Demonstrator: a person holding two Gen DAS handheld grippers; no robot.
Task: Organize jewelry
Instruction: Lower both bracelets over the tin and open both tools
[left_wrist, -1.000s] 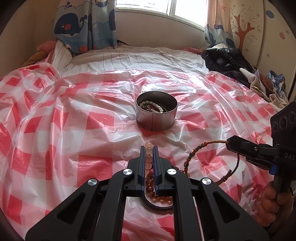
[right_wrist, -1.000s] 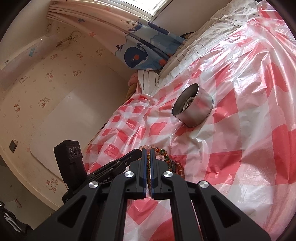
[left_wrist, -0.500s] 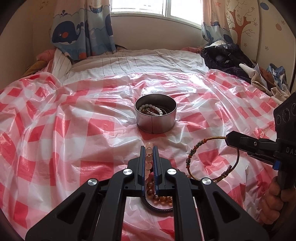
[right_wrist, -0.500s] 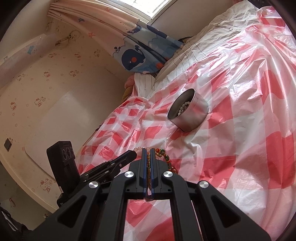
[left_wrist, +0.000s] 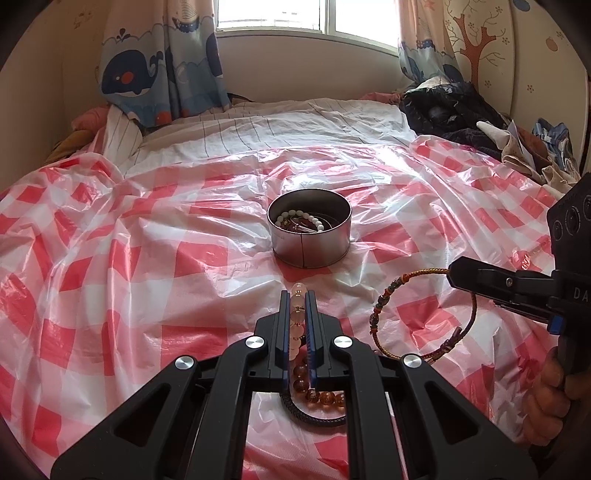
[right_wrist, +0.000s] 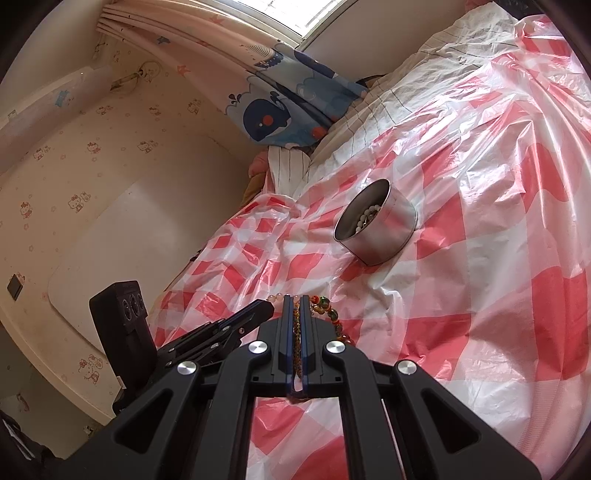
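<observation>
Red-and-white checked plastic sheeting (left_wrist: 155, 266) is covering the bed, with a round metal tin (left_wrist: 309, 240) holding a white bead bracelet (left_wrist: 299, 218) sitting at its centre. Your left gripper (left_wrist: 296, 299) is clamping a pale pink and amber bead bracelet (left_wrist: 295, 317) just short of the tin. Your right gripper (right_wrist: 294, 306) is pinching a woven cord bracelet (left_wrist: 384, 306) beside it, above the sheeting.
</observation>
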